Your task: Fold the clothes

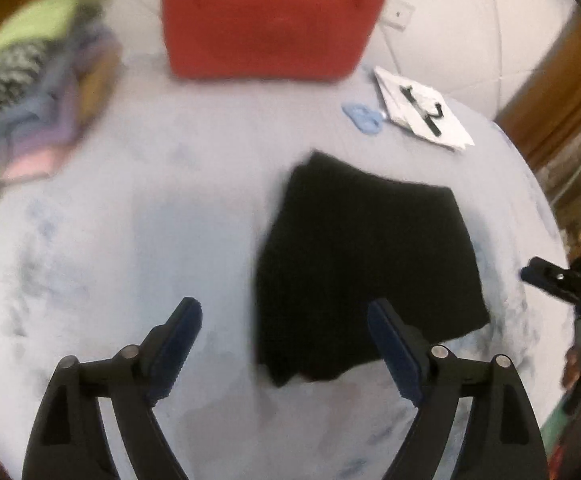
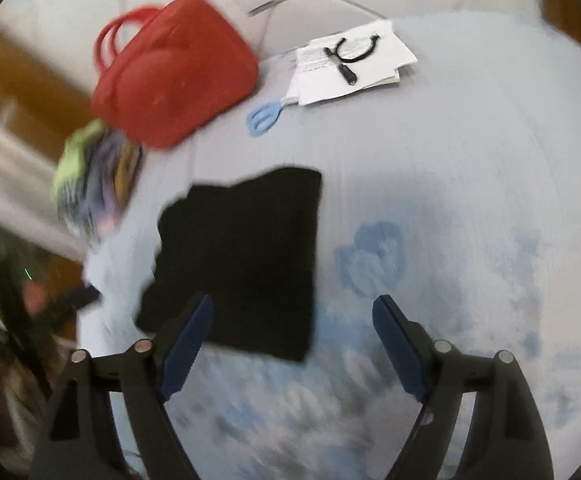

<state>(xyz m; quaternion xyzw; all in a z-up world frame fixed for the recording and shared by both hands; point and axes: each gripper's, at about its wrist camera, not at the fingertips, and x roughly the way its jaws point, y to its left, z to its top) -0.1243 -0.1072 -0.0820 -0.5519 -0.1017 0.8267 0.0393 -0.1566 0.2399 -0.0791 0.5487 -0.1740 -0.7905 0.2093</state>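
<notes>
A black garment (image 1: 366, 264) lies folded flat on the pale blue bed sheet (image 1: 150, 240); it also shows in the right wrist view (image 2: 242, 260). My left gripper (image 1: 284, 312) is open and empty above the sheet, its right finger over the garment's near edge. My right gripper (image 2: 292, 312) is open and empty, its left finger over the garment's near corner. The right gripper also shows at the right edge of the left wrist view (image 1: 562, 280). Both views are motion-blurred.
A stack of folded coloured clothes (image 1: 38, 88) lies at the far left. A red bag (image 1: 270, 20) stands at the back. White papers with a black tool (image 1: 422, 108) and blue scissors (image 1: 362, 118) lie at the back right.
</notes>
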